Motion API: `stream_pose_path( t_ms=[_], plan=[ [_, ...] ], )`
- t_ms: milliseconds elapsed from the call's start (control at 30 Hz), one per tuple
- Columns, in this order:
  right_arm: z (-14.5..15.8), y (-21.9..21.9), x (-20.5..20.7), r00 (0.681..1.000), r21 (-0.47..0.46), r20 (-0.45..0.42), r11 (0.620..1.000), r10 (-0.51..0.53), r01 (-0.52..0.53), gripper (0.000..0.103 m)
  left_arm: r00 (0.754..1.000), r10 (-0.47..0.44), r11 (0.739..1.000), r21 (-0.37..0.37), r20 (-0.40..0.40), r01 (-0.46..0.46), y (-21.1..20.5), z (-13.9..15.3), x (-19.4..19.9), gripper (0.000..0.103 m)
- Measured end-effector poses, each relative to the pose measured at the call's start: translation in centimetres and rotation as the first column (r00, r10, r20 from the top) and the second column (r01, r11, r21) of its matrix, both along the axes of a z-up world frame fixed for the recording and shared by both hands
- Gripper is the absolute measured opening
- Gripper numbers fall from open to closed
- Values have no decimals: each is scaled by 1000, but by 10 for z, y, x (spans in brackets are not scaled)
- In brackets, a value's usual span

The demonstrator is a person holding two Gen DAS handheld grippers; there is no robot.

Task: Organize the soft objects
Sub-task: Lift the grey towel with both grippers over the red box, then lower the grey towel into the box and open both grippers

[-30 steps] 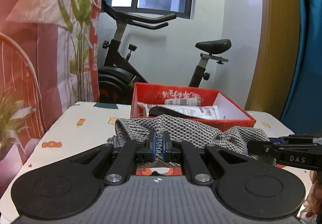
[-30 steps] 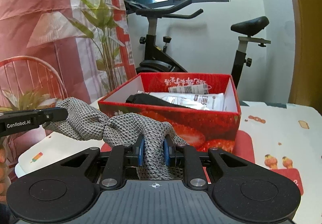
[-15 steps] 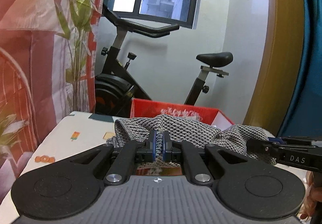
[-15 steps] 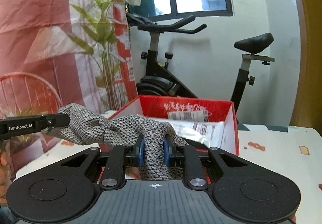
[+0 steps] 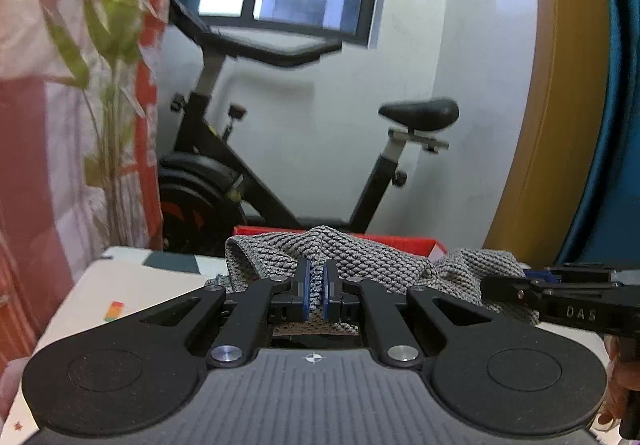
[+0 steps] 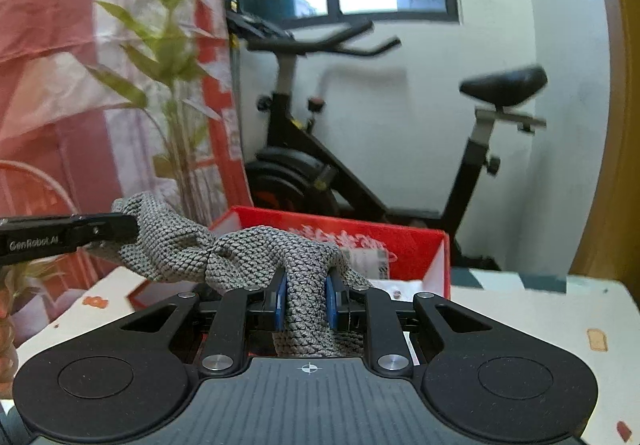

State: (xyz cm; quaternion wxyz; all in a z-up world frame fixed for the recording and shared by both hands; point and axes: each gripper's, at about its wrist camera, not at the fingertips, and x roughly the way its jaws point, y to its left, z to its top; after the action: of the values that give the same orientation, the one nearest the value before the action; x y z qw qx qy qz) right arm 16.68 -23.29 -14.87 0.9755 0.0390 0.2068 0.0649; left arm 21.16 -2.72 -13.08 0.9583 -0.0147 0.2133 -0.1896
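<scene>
A grey knitted cloth (image 5: 360, 257) hangs stretched between both grippers, above the table. My left gripper (image 5: 316, 291) is shut on one edge of it. My right gripper (image 6: 306, 303) is shut on a thick bunch of the same cloth (image 6: 248, 249). In the left wrist view the right gripper (image 5: 560, 301) shows at the right edge; in the right wrist view the left gripper (image 6: 68, 235) shows at the left edge. Behind the cloth stands an open red box (image 6: 408, 249) with white packets inside; the cloth hides most of it in the left wrist view.
The table has a white patterned cover (image 6: 520, 309). An exercise bike (image 6: 360, 165) stands behind the table by the white wall. A green plant (image 6: 176, 85) and a red-and-white curtain (image 5: 32, 149) are on the left. A red wire chair back (image 6: 36, 185) shows at far left.
Both grippers have risen with the cloth and tilted upward; the red box has sunk lower in both views and its inside is less visible. Both grips are unchanged.
</scene>
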Motion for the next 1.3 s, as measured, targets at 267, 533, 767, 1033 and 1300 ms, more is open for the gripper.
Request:
stream_pose_path(
  t_ms=[267,533,767,1033,1300],
  plan=[
    [-30,-23,61,982,30,-186,999,-28,34,18,985,-87,983,146,-151,110,-28,-29,43,7],
    [-66,-15,103,928,-19,-372,1000,-11,5,18,946,-113,976,144,-305,163,-36,-57,76,7],
    [-85,-11,133,891,-6,-454,1000,-11,9,19,919,-97,979,132,-381,158,-36,-70,102,7],
    [-99,-8,160,818,4,-575,1000,-9,13,20,898,-83,973,160,-432,166,-41,-83,112,7],
    [-112,-10,167,772,30,-635,999,-2,27,24,892,-82,974,153,-444,165,-40,-85,111,8]
  ],
)
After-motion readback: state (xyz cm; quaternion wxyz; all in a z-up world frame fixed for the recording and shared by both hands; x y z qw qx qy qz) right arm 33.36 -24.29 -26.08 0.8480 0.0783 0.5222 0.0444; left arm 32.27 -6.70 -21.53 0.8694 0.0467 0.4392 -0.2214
